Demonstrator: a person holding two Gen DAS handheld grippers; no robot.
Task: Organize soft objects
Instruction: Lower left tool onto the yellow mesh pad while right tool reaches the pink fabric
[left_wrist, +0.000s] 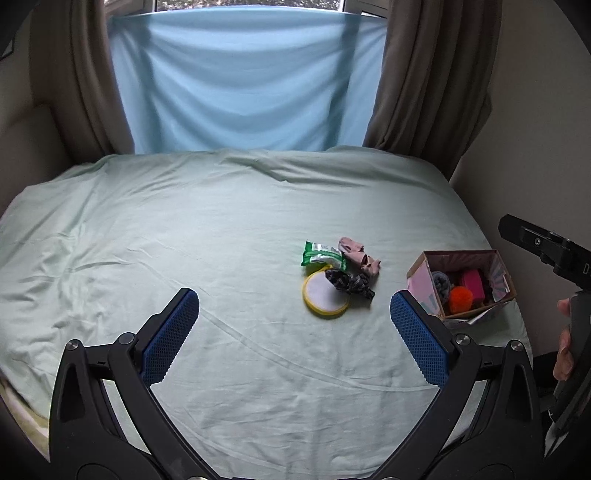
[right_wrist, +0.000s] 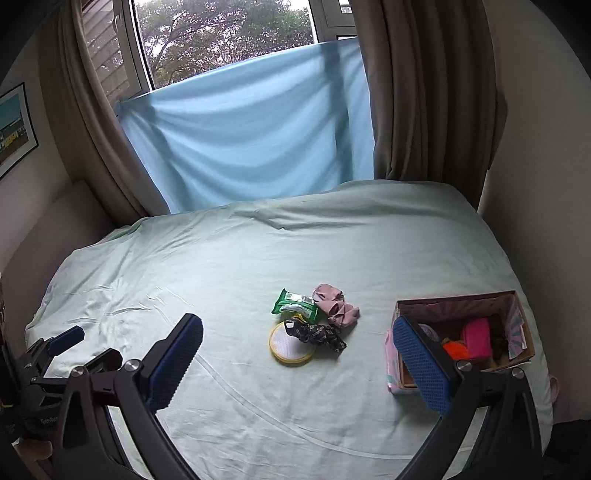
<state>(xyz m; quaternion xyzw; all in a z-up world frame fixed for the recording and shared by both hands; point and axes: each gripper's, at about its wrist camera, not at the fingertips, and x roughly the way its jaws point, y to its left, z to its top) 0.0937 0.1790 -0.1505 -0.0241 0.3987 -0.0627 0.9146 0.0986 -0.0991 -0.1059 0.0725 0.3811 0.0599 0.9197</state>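
Observation:
A small pile lies mid-bed: a green wipes packet (left_wrist: 322, 254) (right_wrist: 295, 303), a pink sock (left_wrist: 360, 255) (right_wrist: 335, 304), a dark patterned scrunchie (left_wrist: 349, 282) (right_wrist: 320, 335) and a round yellow-rimmed pad (left_wrist: 324, 297) (right_wrist: 290, 347). A cardboard box (left_wrist: 421, 271) (right_wrist: 458, 301) to the right holds an orange pom-pom (left_wrist: 460, 298), a pink item (left_wrist: 473, 285) and a blue-grey item. My left gripper (left_wrist: 293, 301) is open and empty, hovering short of the pile. My right gripper (right_wrist: 297, 328) is open and empty, its right finger in front of the box.
The bed has a wrinkled pale green sheet (left_wrist: 184, 229). A light blue cloth (left_wrist: 240, 81) hangs over the window behind, between brown curtains (left_wrist: 424, 74). A wall stands close on the right of the box. The left gripper shows at the left edge of the right wrist view (right_wrist: 55, 345).

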